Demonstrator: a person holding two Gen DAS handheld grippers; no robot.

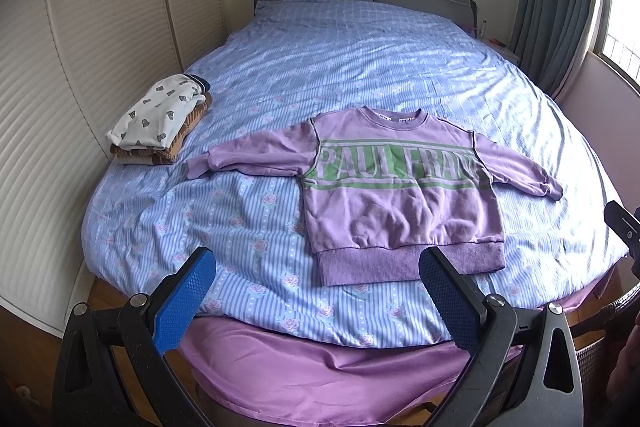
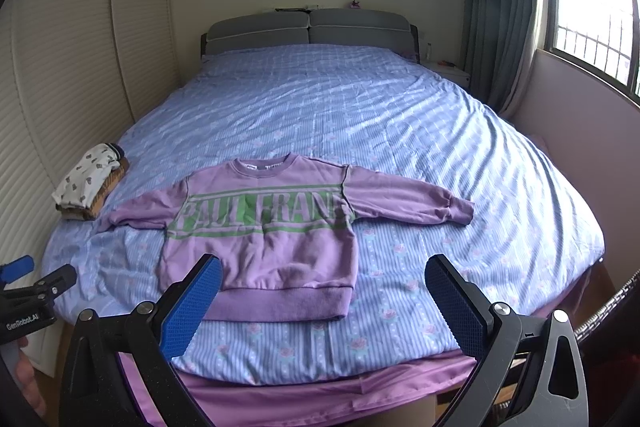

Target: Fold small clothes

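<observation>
A: Left wrist view: where's the sweatshirt (image 1: 384, 195)?
B: Flat on the bed (image 1: 340, 67), near its foot, sleeves spread, hem toward us.
A: The grippers?
B: Left gripper (image 1: 318, 291) and right gripper (image 2: 324, 291) hover near the hem, fingers apart, empty.
A: Anything else?
B: Folded clothes (image 1: 160, 125) stacked far left.

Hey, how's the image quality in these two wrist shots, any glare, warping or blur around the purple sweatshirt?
Left wrist view: strong fisheye bending, dark vignette corners, window blown out white; purple sweatshirt sharp, lettering readable. Right wrist view: same barrel warp, window overexposed, daylight streaking the blue bedspread; sweatshirt evenly lit, no visible motion blur.
</observation>
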